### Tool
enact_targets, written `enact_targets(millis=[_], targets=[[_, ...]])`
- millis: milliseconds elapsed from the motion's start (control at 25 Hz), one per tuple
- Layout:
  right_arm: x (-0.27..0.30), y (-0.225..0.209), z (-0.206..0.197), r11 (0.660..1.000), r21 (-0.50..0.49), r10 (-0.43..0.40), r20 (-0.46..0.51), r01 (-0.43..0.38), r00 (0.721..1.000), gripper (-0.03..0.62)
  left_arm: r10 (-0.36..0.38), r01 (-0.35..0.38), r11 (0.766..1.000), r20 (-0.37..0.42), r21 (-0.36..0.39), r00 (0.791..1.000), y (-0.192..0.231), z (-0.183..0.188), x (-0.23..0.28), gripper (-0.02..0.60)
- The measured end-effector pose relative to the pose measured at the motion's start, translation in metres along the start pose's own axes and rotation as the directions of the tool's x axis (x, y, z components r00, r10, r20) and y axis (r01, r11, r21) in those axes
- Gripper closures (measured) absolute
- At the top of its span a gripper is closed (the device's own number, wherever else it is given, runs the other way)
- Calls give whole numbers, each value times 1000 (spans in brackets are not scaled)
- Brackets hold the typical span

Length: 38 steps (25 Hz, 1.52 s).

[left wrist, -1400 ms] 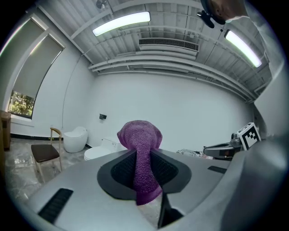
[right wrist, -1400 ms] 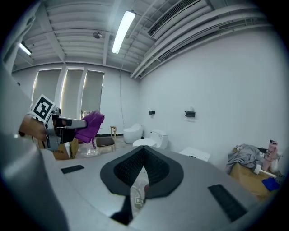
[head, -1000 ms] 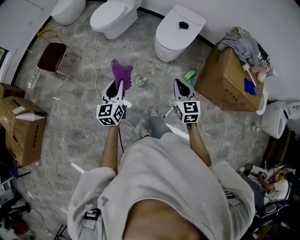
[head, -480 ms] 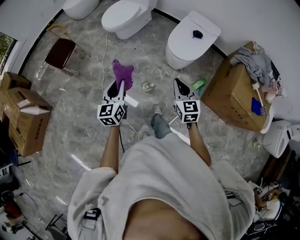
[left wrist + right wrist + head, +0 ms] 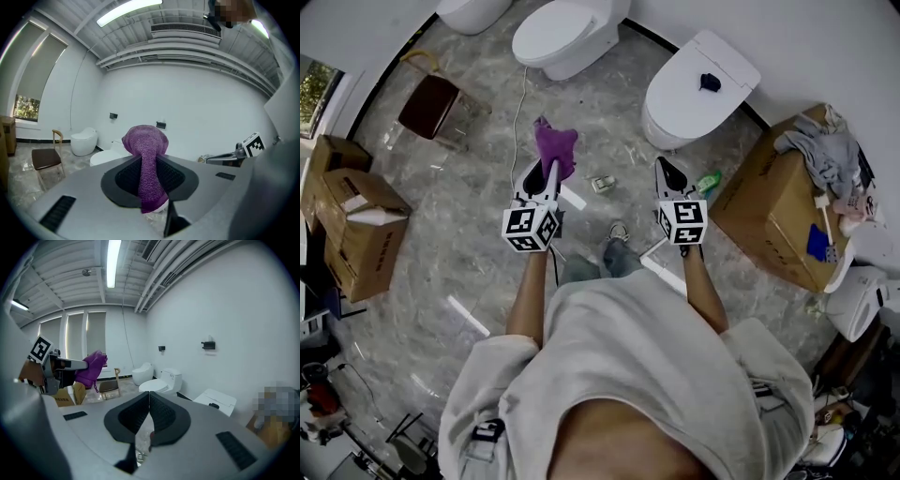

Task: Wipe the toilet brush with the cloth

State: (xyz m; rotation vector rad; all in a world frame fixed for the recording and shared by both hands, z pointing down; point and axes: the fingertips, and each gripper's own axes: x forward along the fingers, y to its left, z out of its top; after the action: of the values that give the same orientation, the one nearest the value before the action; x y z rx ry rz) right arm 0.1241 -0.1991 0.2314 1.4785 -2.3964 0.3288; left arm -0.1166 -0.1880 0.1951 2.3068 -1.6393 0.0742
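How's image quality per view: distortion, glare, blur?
Head view: sharp, even light, pale streaks, likely glare, on the floor. Left gripper view: heavy fisheye, dark corners, ceiling light blown out, purple cloth crisp. Right gripper view: same fisheye; mosaic patch at right edge.

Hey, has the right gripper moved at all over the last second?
Yes. In the head view the right gripper now sits clearly closer to the green bottle, having shifted forward toward it.
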Motion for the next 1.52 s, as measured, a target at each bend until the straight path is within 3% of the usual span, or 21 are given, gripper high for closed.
enact_targets(millis=[360, 760, 1080, 1520], targets=[[29, 15, -14, 1000, 6, 11, -64, -11, 998, 565, 11, -12, 1000, -35, -26, 999, 35, -14, 11, 486], [68, 64, -10, 1000, -1, -30, -104, 30, 994, 563, -67, 62, 995, -54, -84, 996, 91, -29, 24, 486], [86, 90, -26, 1000, -12, -16, -150, 14, 989, 563, -59, 47, 991, -98, -122, 993, 118, -56, 19, 486], [80, 72, -92, 999, 46, -3, -185, 12, 983, 563, -56, 40, 995, -173, -96, 983, 105, -122, 20, 486]])
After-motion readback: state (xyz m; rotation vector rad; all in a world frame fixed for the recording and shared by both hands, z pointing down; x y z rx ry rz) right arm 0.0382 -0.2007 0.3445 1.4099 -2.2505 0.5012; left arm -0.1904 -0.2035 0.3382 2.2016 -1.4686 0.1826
